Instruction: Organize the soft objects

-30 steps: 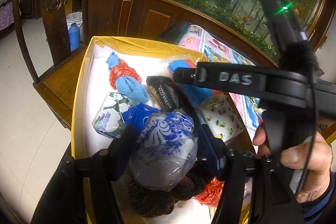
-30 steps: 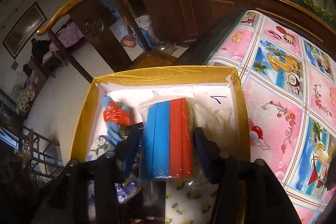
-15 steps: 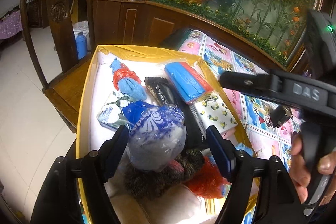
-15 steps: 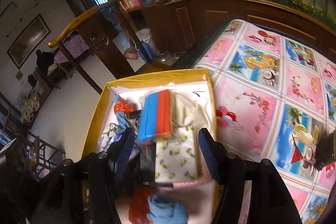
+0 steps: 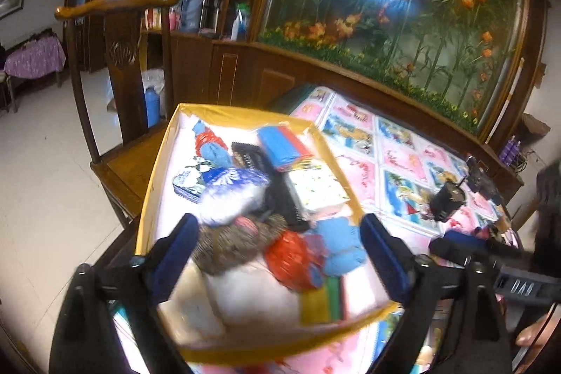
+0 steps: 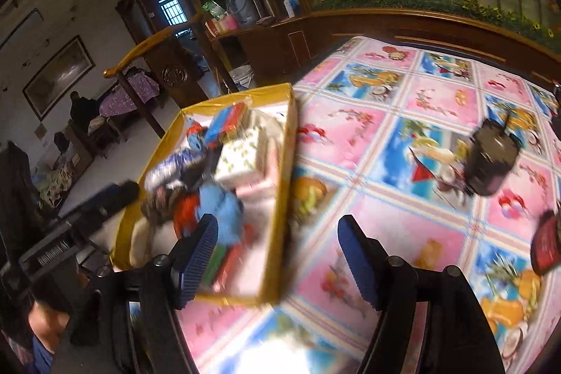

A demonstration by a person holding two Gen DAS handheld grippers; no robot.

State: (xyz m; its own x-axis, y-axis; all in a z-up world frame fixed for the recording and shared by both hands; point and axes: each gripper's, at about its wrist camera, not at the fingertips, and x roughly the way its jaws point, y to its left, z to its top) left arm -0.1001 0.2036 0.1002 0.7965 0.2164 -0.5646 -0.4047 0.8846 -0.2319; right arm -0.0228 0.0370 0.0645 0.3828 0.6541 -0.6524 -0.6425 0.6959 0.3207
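Note:
A yellow-rimmed box [image 5: 150, 184] on the table's left end holds several soft things: a blue-and-white bag [image 5: 231, 195], a blue-and-red pack [image 5: 284, 148], a fuzzy brown piece [image 5: 235, 240], a red-and-blue bundle [image 5: 308, 251] and a patterned tissue pack [image 5: 315, 188]. My left gripper [image 5: 277, 255] is open and empty above the box's near end. My right gripper [image 6: 277, 255] is open and empty over the tablecloth beside the box [image 6: 284, 163]. Both views are blurred.
The table carries a pink and blue picture tablecloth [image 6: 403, 135]. A black cup [image 6: 492, 160] and a dark red object [image 6: 547, 244] stand on it at the right. A wooden chair [image 5: 119, 58] stands behind the box, a wooden cabinet beyond.
My left gripper let go of the blue-and-white bag and pulled back. My right gripper let go of the blue-and-red pack, which lies in the box, and moved back and right.

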